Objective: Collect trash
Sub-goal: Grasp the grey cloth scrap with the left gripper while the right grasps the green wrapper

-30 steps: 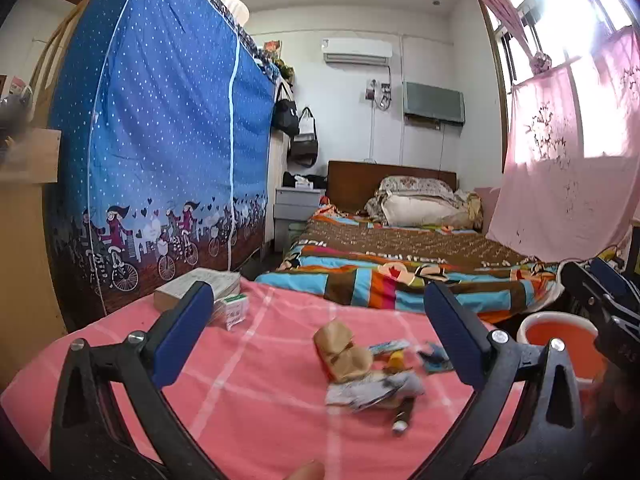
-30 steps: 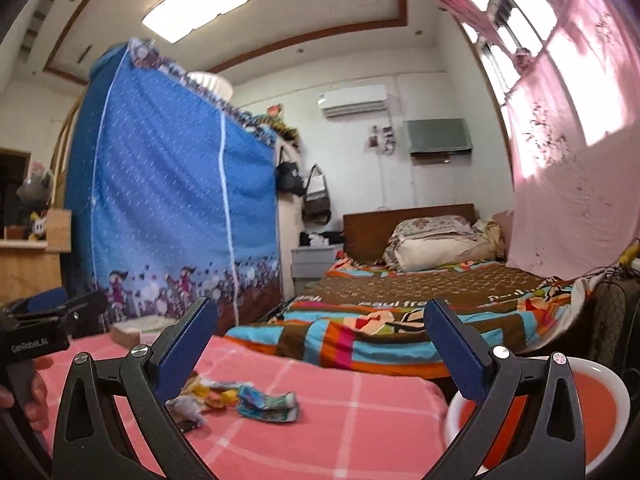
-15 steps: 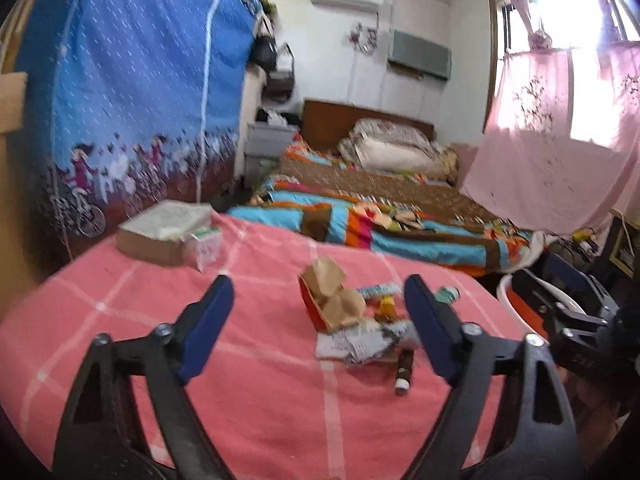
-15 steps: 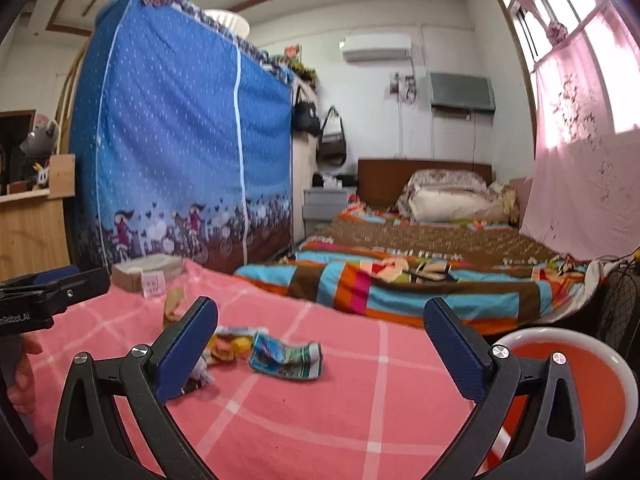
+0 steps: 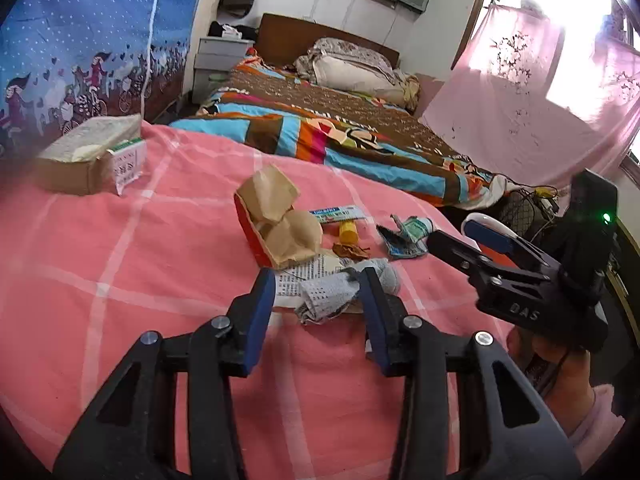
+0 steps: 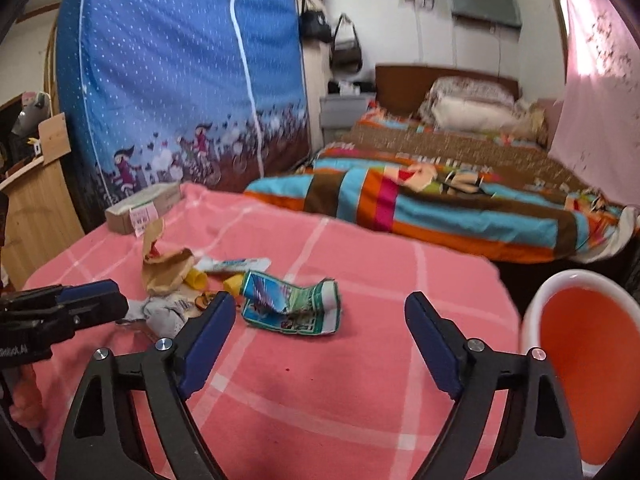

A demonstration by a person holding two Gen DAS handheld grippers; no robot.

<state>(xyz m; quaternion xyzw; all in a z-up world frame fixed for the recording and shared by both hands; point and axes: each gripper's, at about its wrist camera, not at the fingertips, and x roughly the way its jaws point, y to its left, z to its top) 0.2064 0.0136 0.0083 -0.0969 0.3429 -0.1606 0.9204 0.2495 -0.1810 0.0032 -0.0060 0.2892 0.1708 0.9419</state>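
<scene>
Trash lies in a heap on the pink checked cloth (image 5: 120,260): a torn brown paper carton (image 5: 276,220), a toothpaste tube (image 5: 336,214), a yellow cap (image 5: 348,230) and a crushed blue-green carton (image 6: 292,308). My left gripper (image 5: 318,292) points down at a crumpled grey printed paper (image 5: 328,300). Its jaws are closing with the wad between the blue pads, which do not clearly press on it. My right gripper (image 6: 320,312) is also closing, still wide, just short of the crushed carton, with nothing held. An orange bin with a white rim (image 6: 540,292) stands at the right.
A cardboard box with a white packet (image 5: 88,152) sits at the cloth's far left corner. Beyond the cloth lie a bed with a striped blanket (image 5: 340,136), a blue fabric wardrobe (image 6: 180,80) and a pink curtain (image 5: 520,100). A hand (image 5: 560,368) holds the right gripper.
Both grippers have tipped downward and come closer to the trash heap. Both pairs of jaws have narrowed, the left more, and it now straddles the crumpled paper.
</scene>
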